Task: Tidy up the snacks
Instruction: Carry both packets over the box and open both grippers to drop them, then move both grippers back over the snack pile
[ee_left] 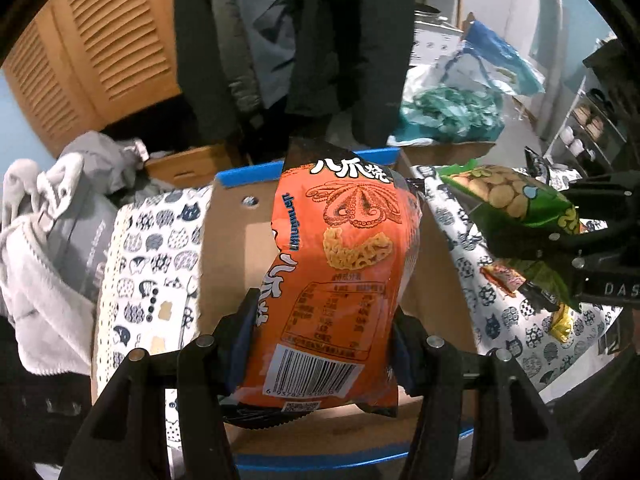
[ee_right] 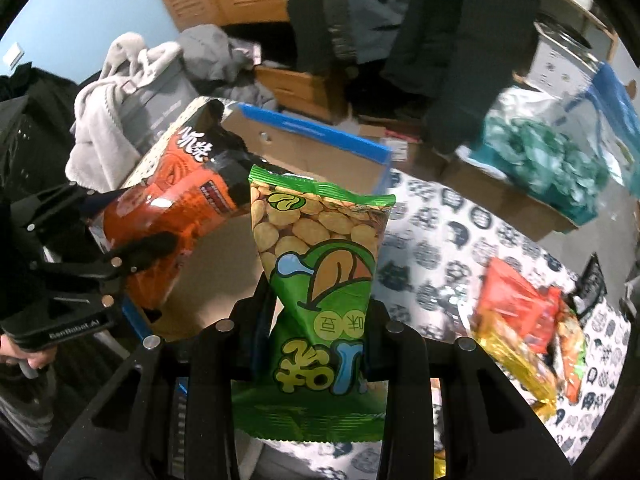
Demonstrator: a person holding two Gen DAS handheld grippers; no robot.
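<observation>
My left gripper point(ee_left: 324, 340) is shut on an orange snack bag point(ee_left: 340, 264) printed with an octopus, held upright over an open cardboard box with blue tape edges point(ee_left: 236, 240). My right gripper point(ee_right: 318, 332) is shut on a green bag of beans point(ee_right: 320, 272), pinched near its middle. In the left wrist view the green bag point(ee_left: 516, 204) and the right gripper point(ee_left: 532, 258) hang at the right, beside the box. In the right wrist view the orange bag point(ee_right: 180, 208) and the left gripper point(ee_right: 132, 276) sit at the left over the box point(ee_right: 320, 148).
A cat-print cloth point(ee_right: 440, 240) covers the surface under the box. Several loose snack packets point(ee_right: 524, 328) lie on it at the right. Grey clothes point(ee_left: 52, 220) pile at the left, dark coats point(ee_left: 320, 32) hang behind, and a box of teal bags point(ee_right: 540, 164) stands at the back right.
</observation>
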